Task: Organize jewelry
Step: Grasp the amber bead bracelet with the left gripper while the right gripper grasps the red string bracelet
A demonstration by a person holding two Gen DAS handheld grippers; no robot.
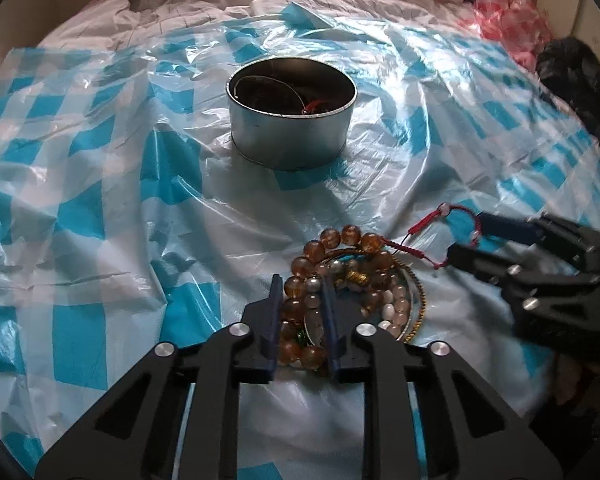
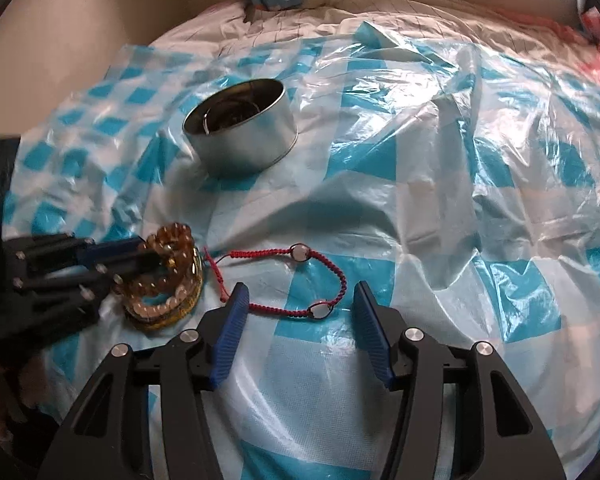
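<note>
The left tongs (image 1: 300,284) grip amber beads (image 1: 300,268) in a tangled heap with pale beads and a gold bangle on the plastic-covered bed (image 2: 440,200). The right tongs (image 2: 300,294) stand open around a red cord bracelet (image 2: 332,268).

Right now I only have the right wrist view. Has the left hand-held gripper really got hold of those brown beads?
Observer: Yes. In the left wrist view, the left hand-held gripper has its pads pressed on a strand of the brown beads.
Operator: Good. The inside of the tin just looks dark to me. Is it empty?
Observer: No. The tin already has something red in it, lying against the near wall.
</note>
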